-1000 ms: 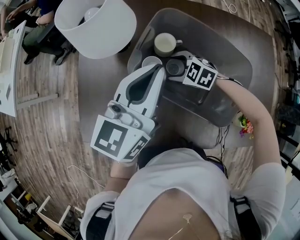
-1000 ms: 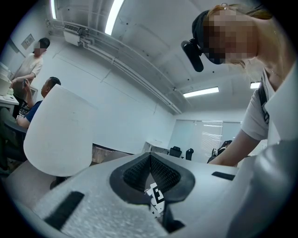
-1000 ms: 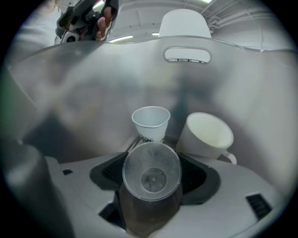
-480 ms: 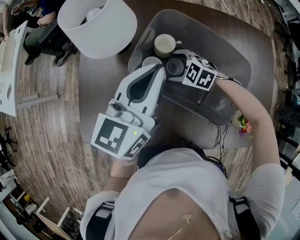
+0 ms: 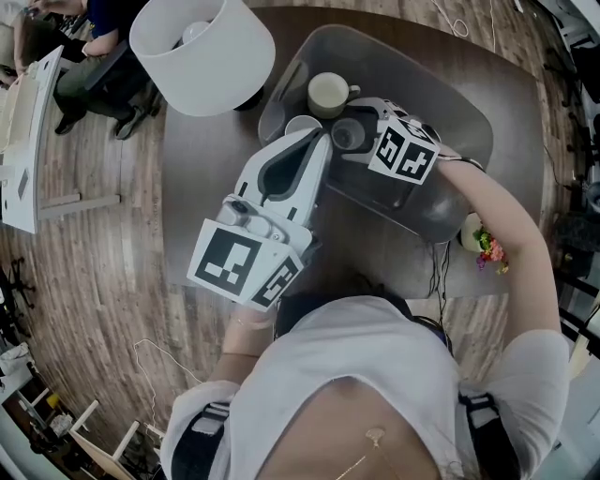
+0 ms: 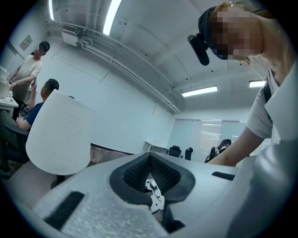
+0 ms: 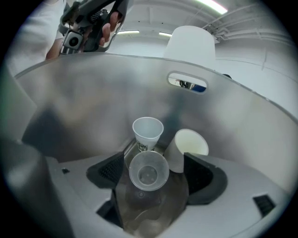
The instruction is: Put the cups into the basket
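The grey translucent basket (image 5: 469, 112) stands on the dark table. Three cups are inside it: a cream mug (image 5: 328, 92), a white paper cup (image 5: 302, 125) and a clear plastic cup (image 7: 149, 171). My right gripper (image 5: 354, 129) reaches down into the basket. It is open, and its jaws have just been opening. The clear cup stands upright between its pads (image 7: 201, 179) with gaps on both sides. My left gripper (image 5: 317, 142) is held level at the basket's near left wall, shut and empty, and in its own view the left gripper (image 6: 150, 158) shows the pads meeting.
A white lampshade (image 5: 202, 52) stands on the table (image 5: 206, 187) just left of the basket. A small bunch of flowers (image 5: 487, 248) sits at the table's right edge. People sit at the far left (image 5: 94, 28). The basket wall has a handle slot (image 7: 187, 83).
My right gripper has lifted slightly above the clear cup. The left gripper has stayed put.
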Demonstrator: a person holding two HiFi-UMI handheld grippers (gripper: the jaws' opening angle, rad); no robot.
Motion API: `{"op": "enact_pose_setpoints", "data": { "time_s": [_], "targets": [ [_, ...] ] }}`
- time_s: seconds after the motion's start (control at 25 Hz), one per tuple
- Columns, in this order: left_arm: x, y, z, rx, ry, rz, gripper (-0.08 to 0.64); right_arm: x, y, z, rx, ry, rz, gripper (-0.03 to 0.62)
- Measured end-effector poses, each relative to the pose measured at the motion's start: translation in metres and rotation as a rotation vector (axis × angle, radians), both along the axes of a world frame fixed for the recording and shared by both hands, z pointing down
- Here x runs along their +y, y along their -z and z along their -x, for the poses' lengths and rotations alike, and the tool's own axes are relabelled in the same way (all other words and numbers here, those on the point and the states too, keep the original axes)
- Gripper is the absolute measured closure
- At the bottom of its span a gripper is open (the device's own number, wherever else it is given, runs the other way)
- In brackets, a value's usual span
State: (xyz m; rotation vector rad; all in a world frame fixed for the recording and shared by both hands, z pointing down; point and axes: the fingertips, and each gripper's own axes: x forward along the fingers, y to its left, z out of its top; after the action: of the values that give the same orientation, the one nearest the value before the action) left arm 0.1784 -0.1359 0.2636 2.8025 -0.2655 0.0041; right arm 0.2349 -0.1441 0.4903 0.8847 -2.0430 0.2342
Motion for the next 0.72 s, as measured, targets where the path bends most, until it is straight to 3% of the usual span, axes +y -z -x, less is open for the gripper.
{"op": "enact_pose_setpoints", "data": {
  "time_s": [0.72],
  "targets": [
    [0.047, 0.025, 0.009, 0.004, -0.074, -0.050, 0.549, 0.012, 0.112, -0.032, 0.009, -0.243, -0.263, 0.215]
  ]
}}
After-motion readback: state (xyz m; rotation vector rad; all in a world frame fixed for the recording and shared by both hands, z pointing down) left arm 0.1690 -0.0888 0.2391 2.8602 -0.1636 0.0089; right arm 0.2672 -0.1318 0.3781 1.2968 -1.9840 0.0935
